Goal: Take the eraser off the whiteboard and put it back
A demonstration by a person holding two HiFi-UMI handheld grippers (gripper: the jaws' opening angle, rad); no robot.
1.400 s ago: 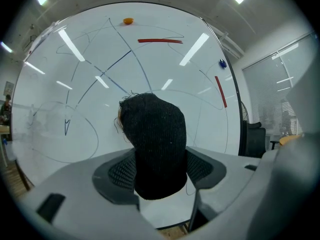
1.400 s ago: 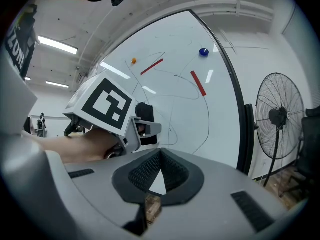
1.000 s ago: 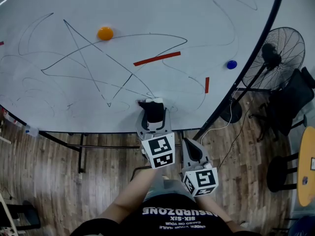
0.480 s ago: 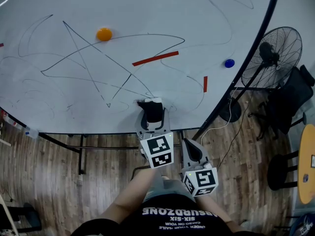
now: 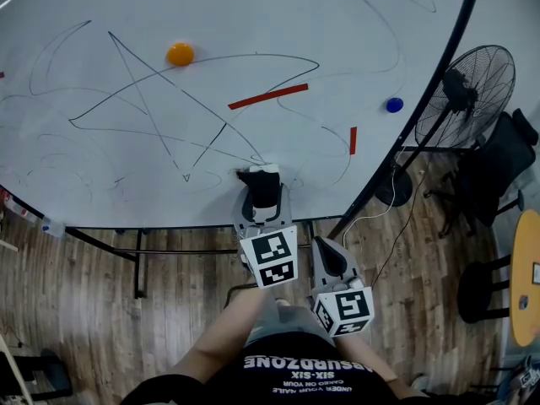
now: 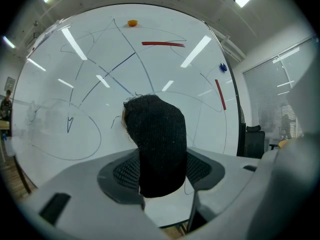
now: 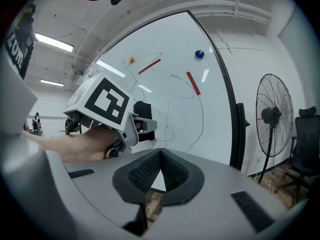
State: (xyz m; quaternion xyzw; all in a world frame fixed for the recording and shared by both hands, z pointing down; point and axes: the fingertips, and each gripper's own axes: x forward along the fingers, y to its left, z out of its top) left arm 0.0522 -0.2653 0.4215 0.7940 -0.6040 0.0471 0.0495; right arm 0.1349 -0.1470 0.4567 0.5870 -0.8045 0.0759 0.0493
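1. Black knit-covered eraser (image 6: 155, 134) sits against the white whiteboard (image 5: 101, 24), near its lower edge, between the left tongs (image 6: 161, 170).
2. Left tongs: spread wide, have just been closing, and the ribbed pads now touch both eraser flanks, so it's gripped.
3. Right tongs (image 7: 160, 159): closed, empty, held back from the whiteboard.
4. Handling guess: light, soft cover that squashes a bit, not fragile. Grip mid-body on the long flanks and pull straight off the whiteboard.
5. Counts on the whiteboard: one eraser, one orange round magnet (image 5: 180, 54), one blue round magnet (image 5: 394, 105), two red strips (image 5: 268, 96). One black standing fan (image 5: 472, 87) beside the whiteboard.
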